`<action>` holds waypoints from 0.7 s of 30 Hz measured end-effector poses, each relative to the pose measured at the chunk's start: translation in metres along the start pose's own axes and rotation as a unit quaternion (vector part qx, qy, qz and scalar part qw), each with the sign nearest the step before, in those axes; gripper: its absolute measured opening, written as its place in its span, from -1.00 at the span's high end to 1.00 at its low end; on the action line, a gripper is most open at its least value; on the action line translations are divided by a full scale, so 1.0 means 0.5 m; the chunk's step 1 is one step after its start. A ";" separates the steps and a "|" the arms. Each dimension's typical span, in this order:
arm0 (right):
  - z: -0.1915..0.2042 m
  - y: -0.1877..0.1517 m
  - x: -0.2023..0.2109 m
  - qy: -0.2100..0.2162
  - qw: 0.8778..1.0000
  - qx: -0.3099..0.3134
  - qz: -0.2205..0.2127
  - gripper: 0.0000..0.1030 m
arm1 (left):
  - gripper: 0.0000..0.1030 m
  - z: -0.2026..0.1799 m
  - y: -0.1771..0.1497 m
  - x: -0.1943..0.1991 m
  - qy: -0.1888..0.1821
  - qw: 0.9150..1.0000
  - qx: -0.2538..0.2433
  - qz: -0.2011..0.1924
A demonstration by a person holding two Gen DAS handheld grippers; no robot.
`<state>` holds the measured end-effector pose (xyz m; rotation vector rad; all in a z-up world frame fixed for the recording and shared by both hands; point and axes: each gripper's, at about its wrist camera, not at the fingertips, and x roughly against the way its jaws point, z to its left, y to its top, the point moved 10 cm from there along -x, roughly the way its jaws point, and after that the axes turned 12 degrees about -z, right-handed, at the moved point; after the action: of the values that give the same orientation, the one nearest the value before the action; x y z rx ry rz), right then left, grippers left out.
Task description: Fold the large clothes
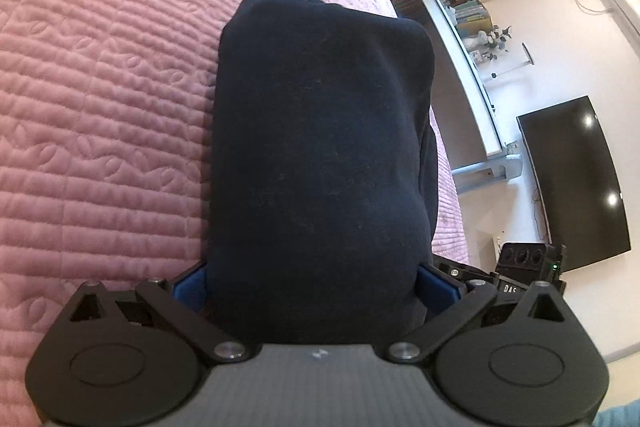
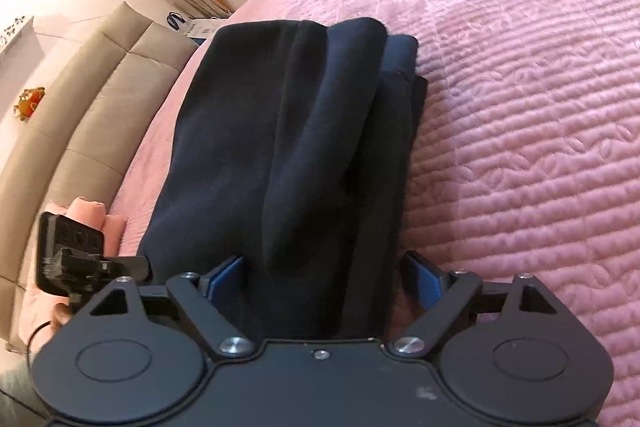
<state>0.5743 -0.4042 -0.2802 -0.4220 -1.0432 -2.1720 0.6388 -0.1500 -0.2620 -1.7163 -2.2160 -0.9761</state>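
Left wrist view: the left gripper (image 1: 313, 283) has its blue pads (image 1: 188, 289) spread wide on either side of a dark navy garment (image 1: 320, 147), folded into a thick bundle on the pink quilted bedspread (image 1: 100, 107) near the bed's edge; whether the pads press the cloth I cannot tell.

Right wrist view: the right gripper (image 2: 320, 277) straddles the same garment (image 2: 288, 147), layered folds showing; a gap shows at the right pad (image 2: 428, 279), so it looks released.

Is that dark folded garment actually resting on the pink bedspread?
Touching. In the right wrist view the dark folded garment lies flat on the pink bedspread, no gap showing along its edge.
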 end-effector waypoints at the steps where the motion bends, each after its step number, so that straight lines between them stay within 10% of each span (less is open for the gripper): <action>1: 0.005 -0.002 -0.004 -0.003 1.000 -0.002 0.001 -0.40 | -0.92 -0.005 0.000 -0.002 0.004 1.000 -0.011 -0.005; 7: 0.054 0.004 0.008 -0.014 0.999 0.029 -0.026 -0.04 | -0.62 -0.042 0.001 0.025 -0.010 0.998 -0.042 -0.037; 21: 0.358 -0.107 0.228 0.007 0.992 0.096 -0.079 -0.02 | -0.60 -0.191 -0.057 0.331 -0.137 0.984 -0.070 -0.089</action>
<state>0.4551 -0.2905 -0.1361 -0.2413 -1.3016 -2.1813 0.5357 -0.0771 -0.1158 -1.8331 -2.5691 -1.0083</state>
